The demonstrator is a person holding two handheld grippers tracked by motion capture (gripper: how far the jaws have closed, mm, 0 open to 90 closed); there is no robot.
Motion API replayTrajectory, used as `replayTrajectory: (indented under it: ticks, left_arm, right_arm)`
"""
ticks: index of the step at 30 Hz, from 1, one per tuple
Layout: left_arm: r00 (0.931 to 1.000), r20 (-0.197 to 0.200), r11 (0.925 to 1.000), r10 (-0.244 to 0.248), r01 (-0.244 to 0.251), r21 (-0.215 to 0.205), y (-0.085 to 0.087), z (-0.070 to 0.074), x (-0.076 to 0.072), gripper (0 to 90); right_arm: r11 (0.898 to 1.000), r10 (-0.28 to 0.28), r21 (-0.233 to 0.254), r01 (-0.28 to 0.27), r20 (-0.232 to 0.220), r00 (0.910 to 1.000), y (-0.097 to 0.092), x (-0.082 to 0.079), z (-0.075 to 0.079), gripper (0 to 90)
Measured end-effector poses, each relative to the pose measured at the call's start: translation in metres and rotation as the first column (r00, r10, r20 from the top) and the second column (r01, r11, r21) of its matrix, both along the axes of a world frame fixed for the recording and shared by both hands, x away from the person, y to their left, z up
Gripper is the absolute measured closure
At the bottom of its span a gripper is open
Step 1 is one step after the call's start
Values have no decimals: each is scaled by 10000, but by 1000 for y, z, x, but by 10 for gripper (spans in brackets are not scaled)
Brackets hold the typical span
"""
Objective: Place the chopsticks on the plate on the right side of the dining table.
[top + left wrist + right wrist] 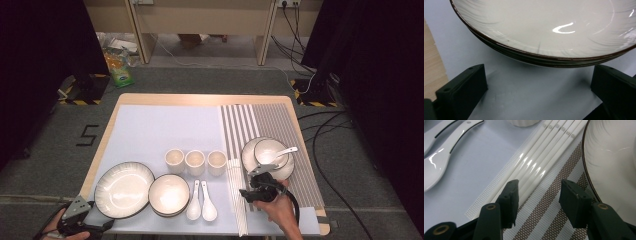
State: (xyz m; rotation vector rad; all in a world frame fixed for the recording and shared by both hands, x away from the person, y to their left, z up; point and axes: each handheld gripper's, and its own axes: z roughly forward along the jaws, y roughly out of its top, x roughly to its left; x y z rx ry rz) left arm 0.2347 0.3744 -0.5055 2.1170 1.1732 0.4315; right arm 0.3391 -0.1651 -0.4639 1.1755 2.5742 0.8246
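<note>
Left to right, as I read my table: my left gripper (102, 229) sits at the near left corner, jaws wide apart with nothing between them, just short of the large white glazed plate with a dark brown rim (544, 32). Next come a smaller white bowl (169, 194), two white ceramic spoons (201, 202) and three white cups (195, 162). Then the bundle of long white chopsticks (541, 155) on the striped woven mat (549, 202) — my right gripper (537, 195) hovers half open, its left jaw over them, gripping nothing.
</note>
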Motion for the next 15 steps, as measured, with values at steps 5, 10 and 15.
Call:
replayTrajectory:
  ticks: [5, 10, 15]
  left_arm:
    - [10000, 0, 10000, -6, 6, 0, 0, 0, 0, 0]
    - [10000, 12, 10000, -3, 3, -8, 0, 0, 0, 0]
    - [10000, -7, 10000, 15, -15, -56, 0, 0, 0, 0]
  right_arm:
    - [10000, -3, -63, 3, -50, 10000, 3, 1, -5, 502]
    - [9995, 27, -320, -27, 4, 10000, 5, 1, -4, 522]
    - [9976, 142, -674, -146, -52, 9999, 3, 2, -5, 608]
